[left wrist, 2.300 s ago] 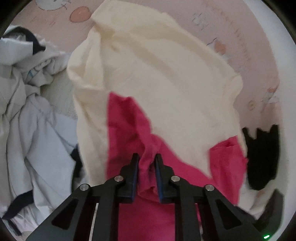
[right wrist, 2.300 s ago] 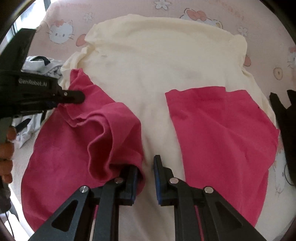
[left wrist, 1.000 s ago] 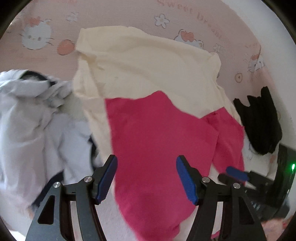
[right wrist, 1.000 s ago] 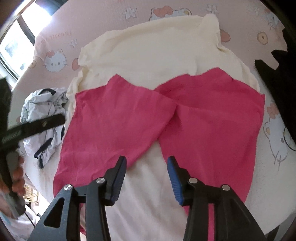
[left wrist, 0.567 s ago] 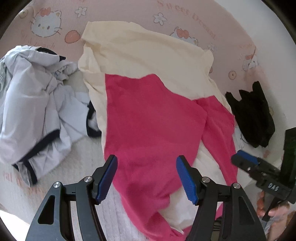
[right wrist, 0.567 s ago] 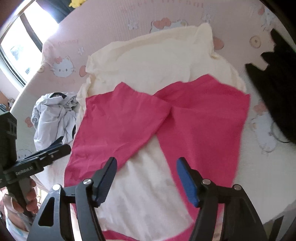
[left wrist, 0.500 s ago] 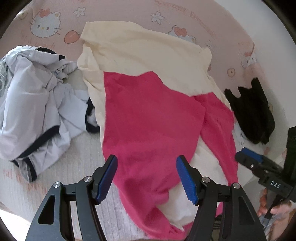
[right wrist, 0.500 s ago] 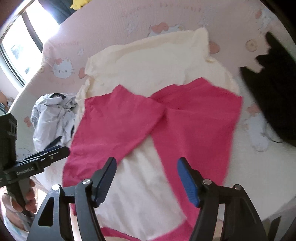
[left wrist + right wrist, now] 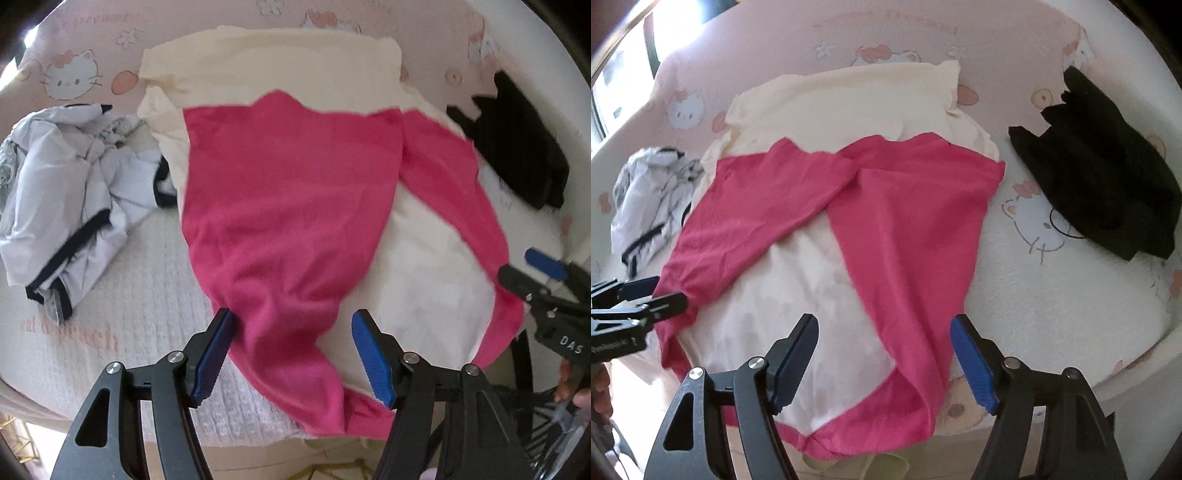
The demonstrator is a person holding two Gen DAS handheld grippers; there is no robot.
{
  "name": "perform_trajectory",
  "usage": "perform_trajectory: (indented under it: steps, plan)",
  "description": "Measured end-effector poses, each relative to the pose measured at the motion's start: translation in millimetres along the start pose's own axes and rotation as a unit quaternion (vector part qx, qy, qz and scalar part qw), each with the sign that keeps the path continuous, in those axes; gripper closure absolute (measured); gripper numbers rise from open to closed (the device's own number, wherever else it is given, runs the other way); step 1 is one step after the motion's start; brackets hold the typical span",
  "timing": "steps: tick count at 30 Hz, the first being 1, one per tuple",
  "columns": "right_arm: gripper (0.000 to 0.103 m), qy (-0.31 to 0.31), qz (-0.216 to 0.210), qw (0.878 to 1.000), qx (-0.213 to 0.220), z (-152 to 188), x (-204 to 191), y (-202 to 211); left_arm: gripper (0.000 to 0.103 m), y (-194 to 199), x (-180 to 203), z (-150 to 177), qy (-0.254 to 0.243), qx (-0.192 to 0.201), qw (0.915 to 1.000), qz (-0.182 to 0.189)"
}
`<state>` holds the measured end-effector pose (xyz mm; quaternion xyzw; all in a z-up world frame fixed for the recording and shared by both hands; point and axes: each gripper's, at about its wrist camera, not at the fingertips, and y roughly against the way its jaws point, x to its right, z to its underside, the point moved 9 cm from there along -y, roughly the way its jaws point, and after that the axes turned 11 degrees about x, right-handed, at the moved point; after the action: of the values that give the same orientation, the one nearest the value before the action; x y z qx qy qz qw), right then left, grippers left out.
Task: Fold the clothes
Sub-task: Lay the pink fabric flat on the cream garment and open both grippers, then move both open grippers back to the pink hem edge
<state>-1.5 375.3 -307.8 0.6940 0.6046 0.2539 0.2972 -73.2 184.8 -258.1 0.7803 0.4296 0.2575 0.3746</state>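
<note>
A pink garment (image 9: 288, 206) (image 9: 908, 229) lies on the bed over a cream garment (image 9: 280, 62) (image 9: 842, 99). Its two sides are folded inward and meet near the top, with cream fabric showing between them. My left gripper (image 9: 293, 332) is open just above the near left hem, the pink fabric lying loose between its blue pads. In the right wrist view the left gripper (image 9: 670, 293) sits at the pink garment's left corner. My right gripper (image 9: 884, 328) is open over the near right hem, holding nothing, and appears in the left wrist view as the right gripper (image 9: 515, 264) beside the right corner.
A crumpled white garment with dark trim (image 9: 66, 192) (image 9: 650, 195) lies to the left. A black garment (image 9: 517, 158) (image 9: 1108, 177) lies to the right. The pink cartoon-cat bedsheet (image 9: 1052, 295) ends at the near bed edge (image 9: 147, 432). A hand (image 9: 576, 384) holds the right gripper.
Both grippers, shut on pink fabric 2.3 s ago, have opened and let go. They have drawn back toward the near hem; the pink sides now lie folded inward.
</note>
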Motion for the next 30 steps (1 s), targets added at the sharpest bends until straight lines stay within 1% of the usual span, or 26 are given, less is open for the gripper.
perform_trajectory:
  steps: [2,6,9,13,15,20,25,28,30]
  plan:
    - [0.03,0.01,0.005,1.0,0.0,3,-1,1,0.039,0,0,5,-0.003,0.0,1.0,-0.009]
    - [0.03,-0.003,0.001,1.0,-0.007,8,0,-2,0.039,1,-10,14,-0.023,0.009,0.9974,-0.067]
    - [0.03,-0.02,-0.007,1.0,-0.012,11,1,-5,0.039,6,-13,22,-0.041,0.02,0.9956,-0.081]
    - [0.03,-0.053,-0.022,0.998,-0.008,17,9,-2,0.039,12,-12,31,-0.061,0.033,0.9933,-0.093]
    - [0.03,-0.07,-0.029,0.997,-0.006,20,13,0,0.039,14,-11,32,-0.063,0.038,0.9925,-0.098]
    - [0.03,-0.112,-0.048,0.993,0.0,27,23,4,0.039,13,-9,34,-0.059,0.043,0.9922,-0.102]
    - [0.03,-0.154,-0.066,0.986,0.006,33,34,9,0.039,13,-14,36,-0.025,0.042,0.9952,-0.084]
    - [0.03,-0.136,-0.06,0.989,-0.001,44,30,8,0.039,13,-16,37,-0.002,0.043,0.9962,-0.075]
    - [0.03,-0.123,-0.049,0.991,-0.011,53,30,2,0.039,11,-16,35,0.003,0.046,0.9964,-0.071]
